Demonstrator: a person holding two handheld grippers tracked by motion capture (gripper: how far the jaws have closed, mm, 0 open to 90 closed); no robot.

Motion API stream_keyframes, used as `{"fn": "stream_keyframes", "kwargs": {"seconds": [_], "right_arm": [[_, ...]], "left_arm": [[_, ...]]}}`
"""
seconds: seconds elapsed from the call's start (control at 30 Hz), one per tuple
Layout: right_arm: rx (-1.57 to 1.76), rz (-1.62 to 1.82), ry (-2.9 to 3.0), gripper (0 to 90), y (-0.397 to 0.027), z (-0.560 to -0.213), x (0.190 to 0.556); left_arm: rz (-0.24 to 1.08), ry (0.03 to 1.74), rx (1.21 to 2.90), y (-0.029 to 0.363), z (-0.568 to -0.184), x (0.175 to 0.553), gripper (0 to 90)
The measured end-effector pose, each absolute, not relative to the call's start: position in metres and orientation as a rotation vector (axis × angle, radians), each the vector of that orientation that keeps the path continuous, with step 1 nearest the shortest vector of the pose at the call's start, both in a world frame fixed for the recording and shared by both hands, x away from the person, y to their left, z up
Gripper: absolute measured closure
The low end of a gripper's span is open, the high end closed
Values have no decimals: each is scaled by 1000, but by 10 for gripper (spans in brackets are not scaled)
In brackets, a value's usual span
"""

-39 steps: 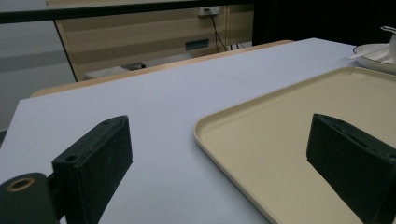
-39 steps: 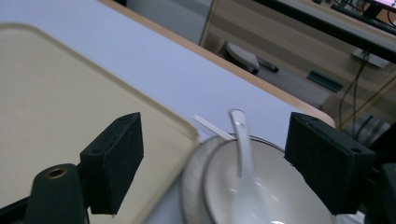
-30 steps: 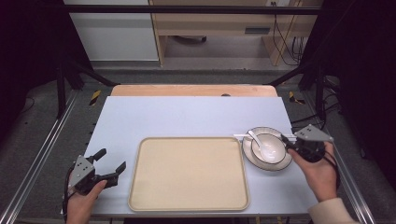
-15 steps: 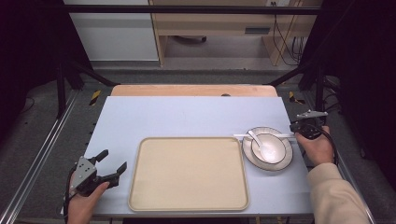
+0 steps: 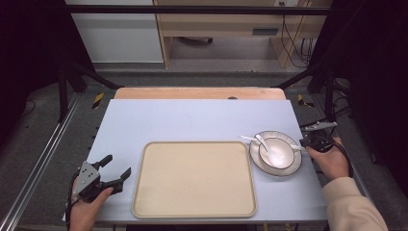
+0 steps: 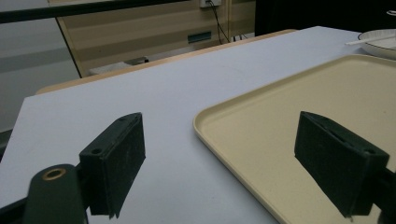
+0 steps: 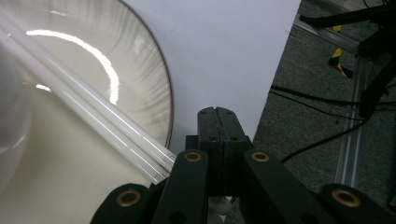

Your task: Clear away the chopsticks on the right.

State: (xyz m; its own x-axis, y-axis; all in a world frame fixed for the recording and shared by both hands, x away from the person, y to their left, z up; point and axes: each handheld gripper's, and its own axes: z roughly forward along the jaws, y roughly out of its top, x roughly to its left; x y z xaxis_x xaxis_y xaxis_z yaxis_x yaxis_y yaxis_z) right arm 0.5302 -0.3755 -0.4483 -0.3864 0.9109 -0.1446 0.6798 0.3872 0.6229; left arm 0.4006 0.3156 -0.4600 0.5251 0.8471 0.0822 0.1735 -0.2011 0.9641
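Observation:
A white plate (image 5: 294, 166) with a dark rim sits at the table's right, carrying a white bowl (image 5: 278, 155) and a white spoon (image 5: 262, 142). A pair of white chopsticks (image 5: 245, 138) lies across them. My right gripper (image 5: 304, 143) is at the plate's right rim, jaws shut flat together (image 7: 217, 119) with nothing seen between the tips. The chopsticks (image 7: 93, 121) run just left of its jaws over the plate (image 7: 154, 79). My left gripper (image 5: 118, 164) rests open at the front left, beside the beige tray (image 5: 144, 183). Its jaws (image 6: 233, 154) are wide apart and empty.
The beige tray (image 6: 280, 116) lies bare in the middle of the pale blue table (image 5: 192, 120). The plate (image 6: 378, 39) shows beyond its far corner. Cables and a metal rail (image 7: 350, 140) run along the floor past the table's right edge.
My right gripper drew back from above the plate, then sank beside its right rim, and its jaws closed. The left gripper stayed where it was.

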Motion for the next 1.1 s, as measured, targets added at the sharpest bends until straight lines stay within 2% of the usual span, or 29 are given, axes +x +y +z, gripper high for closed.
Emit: {"fn": "stream_keyframes", "kwargs": {"seconds": [0.17,0.27,0.47,1.1], "right_arm": [[1315,704,2136,868,-378,-438,517],[1205,795,2182,814,-374,-431,514],[1114,822,2274,764,-368,-436,518],[1067,830,2347,757,-367,-444,523]], "left_arm": [[778,868,1699,314,-461,401,157],[778,867,1700,314,-461,401,157],[775,868,1701,314,-461,401,156],[769,870,1718,313,-463,402,156]]}}
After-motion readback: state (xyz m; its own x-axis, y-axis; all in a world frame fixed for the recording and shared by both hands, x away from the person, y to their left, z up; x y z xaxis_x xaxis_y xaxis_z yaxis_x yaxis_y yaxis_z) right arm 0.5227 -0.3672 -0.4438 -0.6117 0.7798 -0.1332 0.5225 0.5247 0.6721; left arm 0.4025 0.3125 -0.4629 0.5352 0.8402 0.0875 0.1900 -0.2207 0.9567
